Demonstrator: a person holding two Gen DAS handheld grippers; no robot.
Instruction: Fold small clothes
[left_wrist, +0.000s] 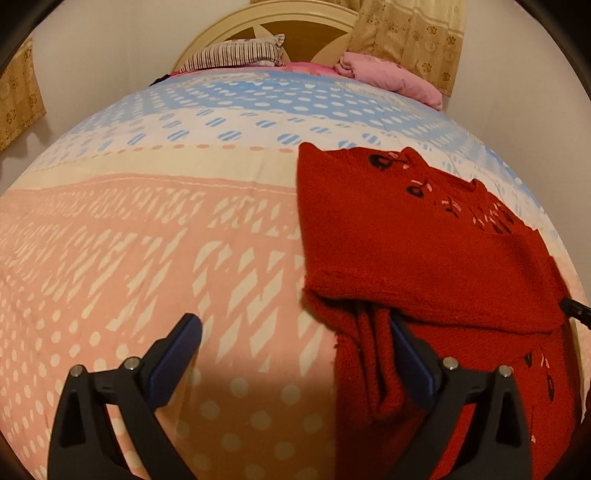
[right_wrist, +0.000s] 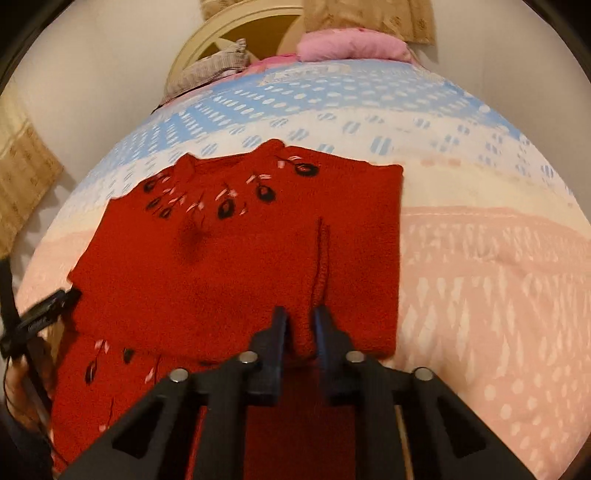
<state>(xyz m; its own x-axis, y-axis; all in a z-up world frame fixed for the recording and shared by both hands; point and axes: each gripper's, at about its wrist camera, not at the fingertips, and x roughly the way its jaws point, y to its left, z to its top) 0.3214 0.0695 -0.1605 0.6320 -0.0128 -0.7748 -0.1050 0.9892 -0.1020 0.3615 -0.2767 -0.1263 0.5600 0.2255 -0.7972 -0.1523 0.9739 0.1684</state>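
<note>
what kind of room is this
Most likely a bedroom. The red sweater lies on a bed with a patterned bedspread. At the far end are a curved headboard and a striped pillow, with curtains on the wall.

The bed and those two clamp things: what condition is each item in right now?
Red sweater: lying on the bed, partly folded, a pinch of it raised at the near edge.
Right gripper: nearly closed, pinching a ridge of the sweater.
Left gripper: open wide, one finger at the sweater's edge, holding nothing.
Bedspread: spread flat.
Pink blanket: bundled at the headboard.
Striped pillow: leaning against the headboard.
</note>
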